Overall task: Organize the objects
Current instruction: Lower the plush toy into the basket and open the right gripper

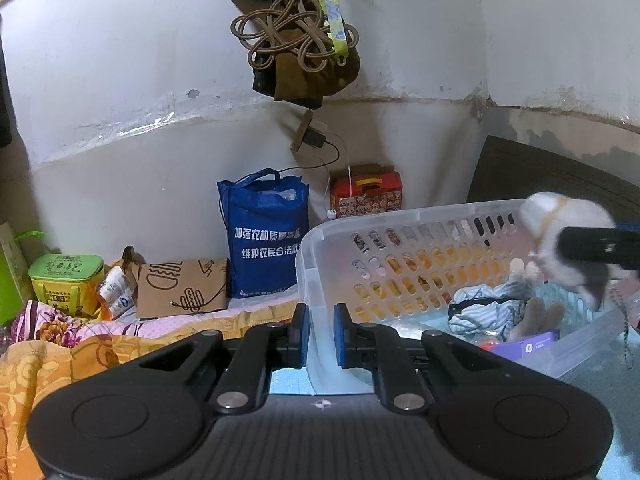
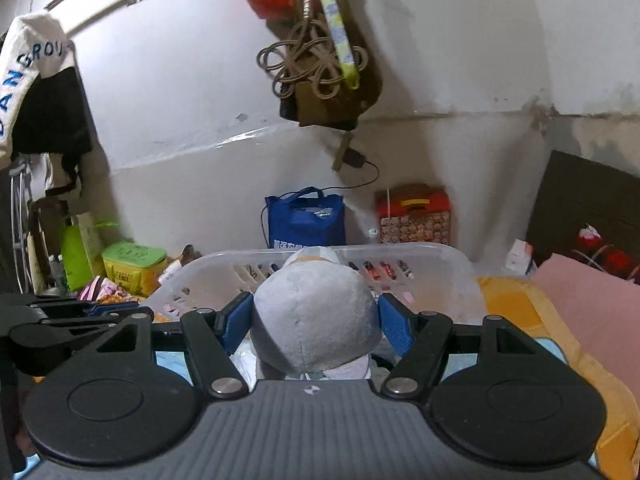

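While left tongs [image 1: 321, 334] pinch the basket [image 1: 400, 216] rim, right tongs [image 2: 316, 320] clamp the plush toy [image 2: 316, 320].

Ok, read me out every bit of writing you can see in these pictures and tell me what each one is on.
"加强农机质量…" and "维护农民合法权…", cut off by the basket: blue tote bag.
"DANGROU", partly folded away: white hanging garment.
Green tin: characters too blurred.
Purple box: logo unreadable.
Red patterned box: no readable text.

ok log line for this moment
left gripper: shut on basket rim | right gripper: shut on plush toy, above basket | step: toy not yet placed
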The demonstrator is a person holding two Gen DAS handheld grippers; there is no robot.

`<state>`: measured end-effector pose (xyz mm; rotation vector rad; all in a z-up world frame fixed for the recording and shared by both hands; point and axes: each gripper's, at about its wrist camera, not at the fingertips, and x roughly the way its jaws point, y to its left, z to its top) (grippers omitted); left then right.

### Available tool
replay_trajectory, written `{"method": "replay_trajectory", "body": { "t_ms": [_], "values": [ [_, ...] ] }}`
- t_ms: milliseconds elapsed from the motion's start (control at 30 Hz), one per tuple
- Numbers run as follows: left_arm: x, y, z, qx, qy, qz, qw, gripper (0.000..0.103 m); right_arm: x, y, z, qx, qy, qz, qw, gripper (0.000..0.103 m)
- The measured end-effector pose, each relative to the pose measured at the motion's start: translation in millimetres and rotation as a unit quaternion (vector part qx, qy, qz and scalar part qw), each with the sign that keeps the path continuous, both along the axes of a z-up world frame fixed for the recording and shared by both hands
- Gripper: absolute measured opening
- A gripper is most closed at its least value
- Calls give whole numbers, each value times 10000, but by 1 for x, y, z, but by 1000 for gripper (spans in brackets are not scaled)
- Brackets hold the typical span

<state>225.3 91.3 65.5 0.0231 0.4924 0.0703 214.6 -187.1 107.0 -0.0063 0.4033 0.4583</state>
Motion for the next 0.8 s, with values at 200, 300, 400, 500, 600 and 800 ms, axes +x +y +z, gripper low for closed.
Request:
{"method": "replay_trajectory", "body": {
  "t_ms": [200,300,400,500,600,800],
  "values": [
    [0,1,0,-3,4,-13,10000,16,-1,7,1,-22,-507,-306,9982,103],
    [0,2,0,-9,1,-27,10000,16,-6,0,5,78,-573,-365,9977,103],
    [1,3,0,-2,-2,-28,10000,16,-8,-4,5,18,-570,-409,9975,103],
    [1,2,0,11,4,-20,10000,16,-7,-7,1,10,-495,-422,9979,103],
    [2,4,0,-1,5,-38,10000,16,-9,-8,-1,-21,-516,-461,9976,103],
    [1,5,0,0,5,-42,10000,17,-29,-18,-3,26,-676,-502,9964,103]
  ]
}}
